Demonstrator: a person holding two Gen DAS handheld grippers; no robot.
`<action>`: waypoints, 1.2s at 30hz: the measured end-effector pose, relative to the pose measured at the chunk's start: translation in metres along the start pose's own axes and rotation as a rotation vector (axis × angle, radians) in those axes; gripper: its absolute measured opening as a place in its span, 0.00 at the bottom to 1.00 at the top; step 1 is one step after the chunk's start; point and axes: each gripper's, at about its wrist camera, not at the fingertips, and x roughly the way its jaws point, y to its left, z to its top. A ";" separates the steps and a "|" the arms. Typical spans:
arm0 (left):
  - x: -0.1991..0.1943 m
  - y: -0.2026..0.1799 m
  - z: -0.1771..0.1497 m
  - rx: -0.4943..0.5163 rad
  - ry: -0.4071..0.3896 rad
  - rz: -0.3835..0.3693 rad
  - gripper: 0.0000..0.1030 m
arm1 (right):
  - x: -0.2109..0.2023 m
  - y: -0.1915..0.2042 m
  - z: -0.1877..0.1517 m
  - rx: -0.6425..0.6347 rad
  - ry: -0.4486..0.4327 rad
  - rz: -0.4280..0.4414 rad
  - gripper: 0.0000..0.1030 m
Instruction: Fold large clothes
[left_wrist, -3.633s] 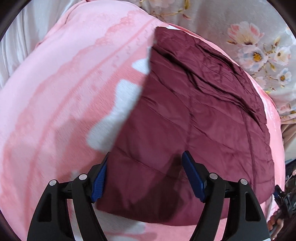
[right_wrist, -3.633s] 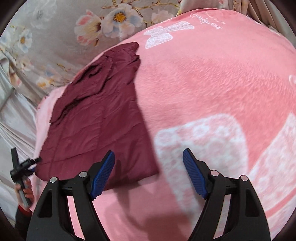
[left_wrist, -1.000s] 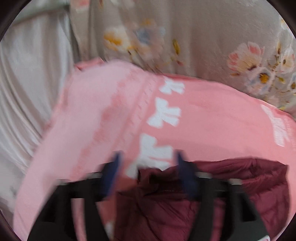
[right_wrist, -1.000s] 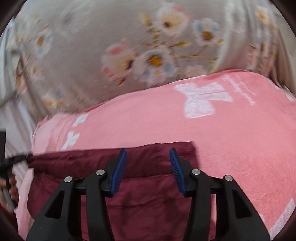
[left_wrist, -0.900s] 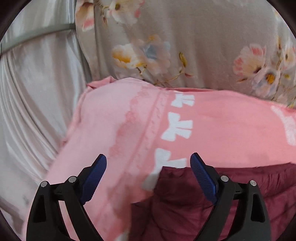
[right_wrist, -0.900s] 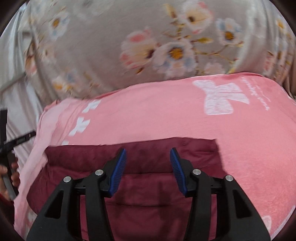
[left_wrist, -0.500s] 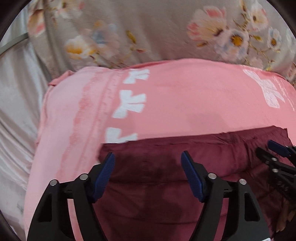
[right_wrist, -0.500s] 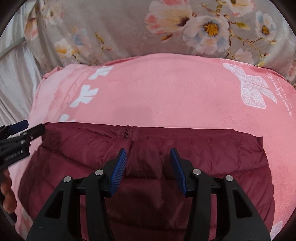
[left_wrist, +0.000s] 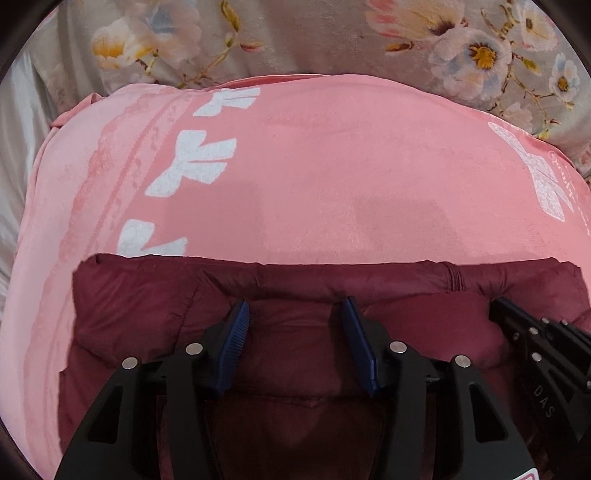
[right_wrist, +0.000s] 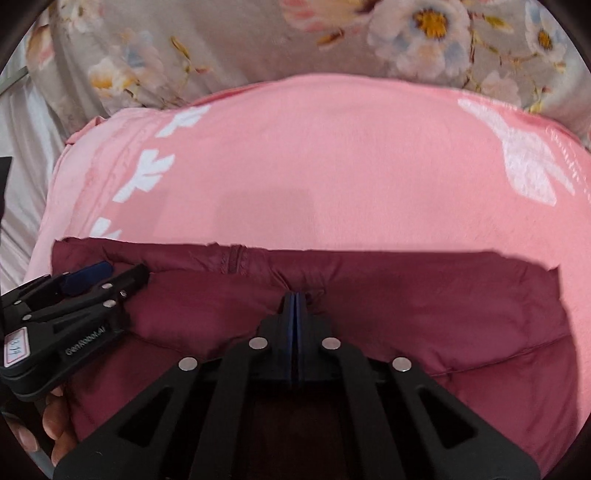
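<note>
Two grippers on maroon jacket (left_wrist: 147, 317), which lies on the pink bed (left_wrist: 332, 177). Puffy, light, slippery; pinch far hem. Right gripper (right_wrist: 295, 299) clenched on fabric; left gripper (left_wrist: 293, 314) jaws half apart, just been closing astride hem.

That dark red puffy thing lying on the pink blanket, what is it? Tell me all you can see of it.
It looks like a quilted maroon jacket, padded, with slightly shiny fabric and stitched seams. It lies folded on the pink blanket, with its far edge straight and a short zipper showing there. The right gripper is shut, pinching a small pucker of its fabric. The left gripper has been closing, its pads pressed down into the padding.
</note>
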 end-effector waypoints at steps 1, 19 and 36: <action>0.002 -0.001 -0.002 -0.003 -0.012 0.003 0.49 | 0.001 0.000 -0.001 0.002 -0.005 0.000 0.00; 0.015 -0.017 -0.010 0.033 -0.082 0.102 0.50 | 0.008 0.004 -0.010 -0.018 -0.063 -0.034 0.00; -0.024 0.109 0.004 -0.141 -0.042 0.151 0.55 | -0.056 -0.142 -0.013 0.235 -0.119 -0.238 0.14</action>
